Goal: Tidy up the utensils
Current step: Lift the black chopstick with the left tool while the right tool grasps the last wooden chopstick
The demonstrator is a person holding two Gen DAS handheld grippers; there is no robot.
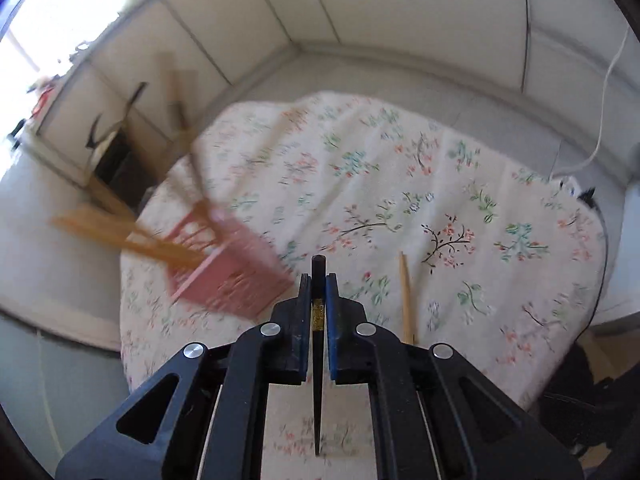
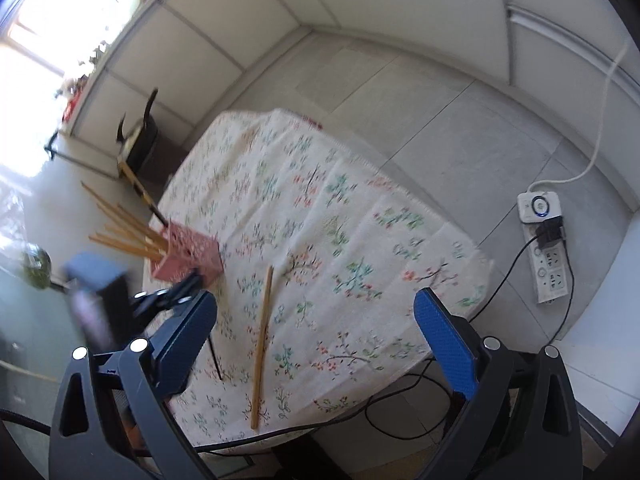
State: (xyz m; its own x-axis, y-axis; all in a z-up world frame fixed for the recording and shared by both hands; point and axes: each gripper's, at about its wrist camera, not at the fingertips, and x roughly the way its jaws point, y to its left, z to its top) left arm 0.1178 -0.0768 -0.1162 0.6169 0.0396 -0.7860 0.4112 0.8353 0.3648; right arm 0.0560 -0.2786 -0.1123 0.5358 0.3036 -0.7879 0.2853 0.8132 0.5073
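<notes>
My left gripper (image 1: 319,280) is shut on a black chopstick (image 1: 318,380), held above the floral tablecloth (image 1: 400,184); its end pokes out past the fingertips. A pink perforated holder (image 1: 232,268) with several wooden chopsticks (image 1: 120,236) stands just left of it, blurred. A loose wooden chopstick (image 1: 406,296) lies on the cloth to the right. In the right wrist view my right gripper (image 2: 316,312) is open and empty above the table's near edge, over the wooden chopstick (image 2: 262,344). The holder (image 2: 188,256) and the left gripper (image 2: 176,296) sit at its left.
A white power strip (image 2: 544,236) with cables lies on the floor right of the table. A dark bin (image 2: 140,144) stands by the wall behind the table. A cable (image 2: 380,412) runs under the table's near edge.
</notes>
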